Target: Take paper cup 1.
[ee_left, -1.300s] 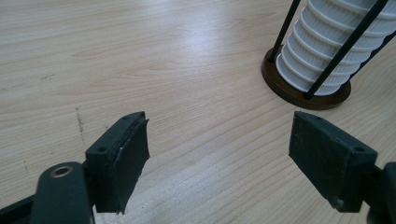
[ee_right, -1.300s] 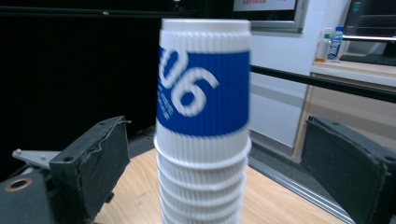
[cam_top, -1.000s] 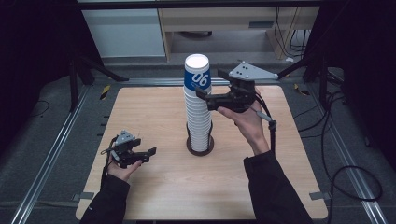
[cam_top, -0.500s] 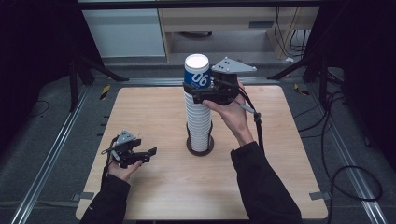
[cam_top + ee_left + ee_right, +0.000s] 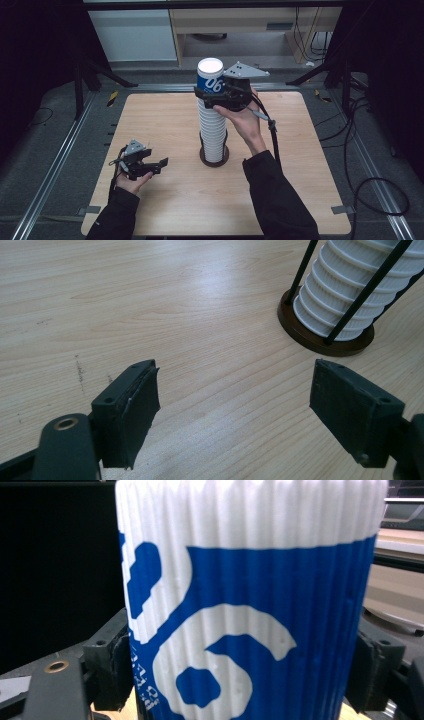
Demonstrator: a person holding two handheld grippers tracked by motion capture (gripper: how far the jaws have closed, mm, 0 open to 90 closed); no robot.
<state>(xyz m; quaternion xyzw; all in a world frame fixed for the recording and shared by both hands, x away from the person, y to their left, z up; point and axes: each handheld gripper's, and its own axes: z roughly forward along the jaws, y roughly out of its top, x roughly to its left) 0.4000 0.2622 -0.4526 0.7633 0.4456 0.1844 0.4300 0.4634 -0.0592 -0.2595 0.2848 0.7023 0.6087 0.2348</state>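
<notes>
- The stack (image 5: 212,125) of white ribbed paper cups stands upright near the middle of the table (image 5: 310,165), seated in a round brown base (image 5: 214,157) with thin black rods rising along its sides.
- The top cup (image 5: 210,75) carries a blue band with white figures; it sits on the stack's upper end.
- The right gripper (image 5: 212,96) is up at the top cup, coming in from the stack's right side, with one jaw on each side of the cup.
- In the right gripper view the cup (image 5: 250,605) sits between the two pads (image 5: 112,672), which lie against or just beside its ribbed wall; whether they actually press it I cannot tell.
- The right hand (image 5: 245,117) holds that gripper from below and behind, its cable trailing down along the sleeve.
- The left gripper (image 5: 159,163) rests low over the table's near-left part, well apart from the stack.
- Its jaws are spread wide with nothing between them; the left gripper view shows bare wood between the pads (image 5: 132,412) and the base (image 5: 325,337) farther off at the upper right.
</notes>
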